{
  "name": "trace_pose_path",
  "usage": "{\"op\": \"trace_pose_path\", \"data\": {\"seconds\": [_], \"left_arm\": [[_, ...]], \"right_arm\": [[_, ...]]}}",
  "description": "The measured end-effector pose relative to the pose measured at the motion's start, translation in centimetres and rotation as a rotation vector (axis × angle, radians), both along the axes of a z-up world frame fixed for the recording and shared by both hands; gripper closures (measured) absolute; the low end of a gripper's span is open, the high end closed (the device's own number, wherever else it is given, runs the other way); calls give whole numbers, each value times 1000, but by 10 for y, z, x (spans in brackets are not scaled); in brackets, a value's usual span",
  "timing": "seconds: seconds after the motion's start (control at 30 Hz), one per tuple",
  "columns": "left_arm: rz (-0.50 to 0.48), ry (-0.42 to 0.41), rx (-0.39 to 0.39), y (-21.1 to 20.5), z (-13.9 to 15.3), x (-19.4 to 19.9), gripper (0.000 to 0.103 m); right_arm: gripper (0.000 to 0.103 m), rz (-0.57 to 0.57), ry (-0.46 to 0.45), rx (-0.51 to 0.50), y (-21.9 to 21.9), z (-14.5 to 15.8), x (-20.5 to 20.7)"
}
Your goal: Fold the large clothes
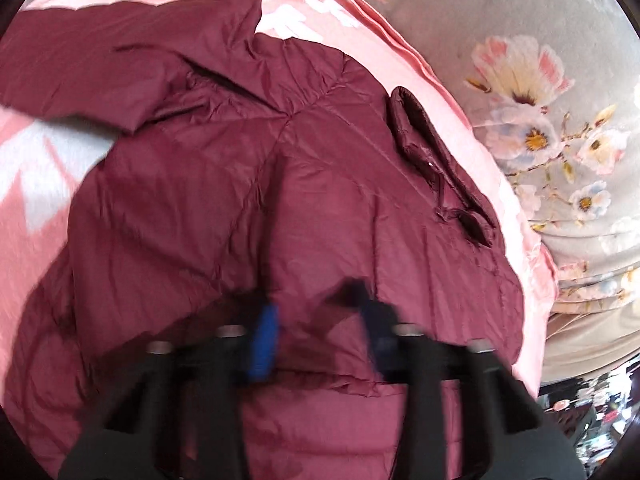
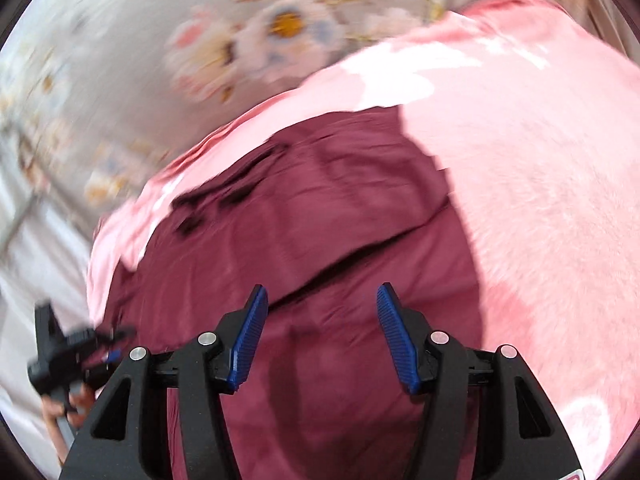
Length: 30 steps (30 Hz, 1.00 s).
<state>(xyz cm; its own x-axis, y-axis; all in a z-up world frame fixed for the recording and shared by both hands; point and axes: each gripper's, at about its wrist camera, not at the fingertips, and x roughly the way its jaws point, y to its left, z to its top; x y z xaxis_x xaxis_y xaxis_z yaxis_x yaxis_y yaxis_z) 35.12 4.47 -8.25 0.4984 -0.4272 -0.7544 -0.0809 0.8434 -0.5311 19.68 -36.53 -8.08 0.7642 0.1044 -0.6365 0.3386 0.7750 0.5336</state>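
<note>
On the pink fleece blanket (image 2: 540, 200) lies the maroon quilted puffer jacket (image 1: 320, 200), with the left gripper (image 1: 320, 340) blurred and part-closed, grip unclear, and the right gripper (image 2: 320, 332) open and empty, so folding likely needs a firm hem grasp next.

Maroon jacket (image 1: 320, 200), pink blanket (image 2: 540, 200)

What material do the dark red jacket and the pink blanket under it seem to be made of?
Dark red jacket: probably thin nylon or polyester, slightly glossy; it shows fine crinkles, stitched quilting lines and a soft sheen. Pink blanket: likely plush fleece, matte; in the right wrist view its surface looks fuzzy, with short fibres.
</note>
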Motion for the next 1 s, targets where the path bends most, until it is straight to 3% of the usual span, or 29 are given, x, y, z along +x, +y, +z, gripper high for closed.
{"op": "trace_pose_path", "data": {"seconds": [0.07,0.17,0.23,0.33,0.5,0.57,0.73,0.83,0.93,1.0], "left_arm": [[-1,-19,18,4,7,6,97],[25,-71,54,13,24,14,100],[43,-101,79,18,33,18,100],[52,-130,120,25,40,24,101],[39,-130,219,18,26,26,101],[33,-107,258,13,10,26,101],[23,-130,334,5,-6,22,100],[16,-168,404,-4,-10,17,99],[15,-199,454,-11,-9,13,98],[22,-207,459,-8,-5,9,95]], "right_arm": [[49,-28,-4,42,-13,-6,8],[55,-67,-14,97,-27,-11,22],[76,-80,-7,119,-34,-15,28],[99,-82,-15,138,-42,-15,37],[100,-108,-159,13,-29,28,24],[100,-117,-132,-37,-28,28,26],[101,-133,81,-77,-33,-15,42],[103,-127,109,-48,-38,-23,43],[101,-129,139,-125,-27,-15,40],[97,-153,113,-184,-14,-1,25]]}}
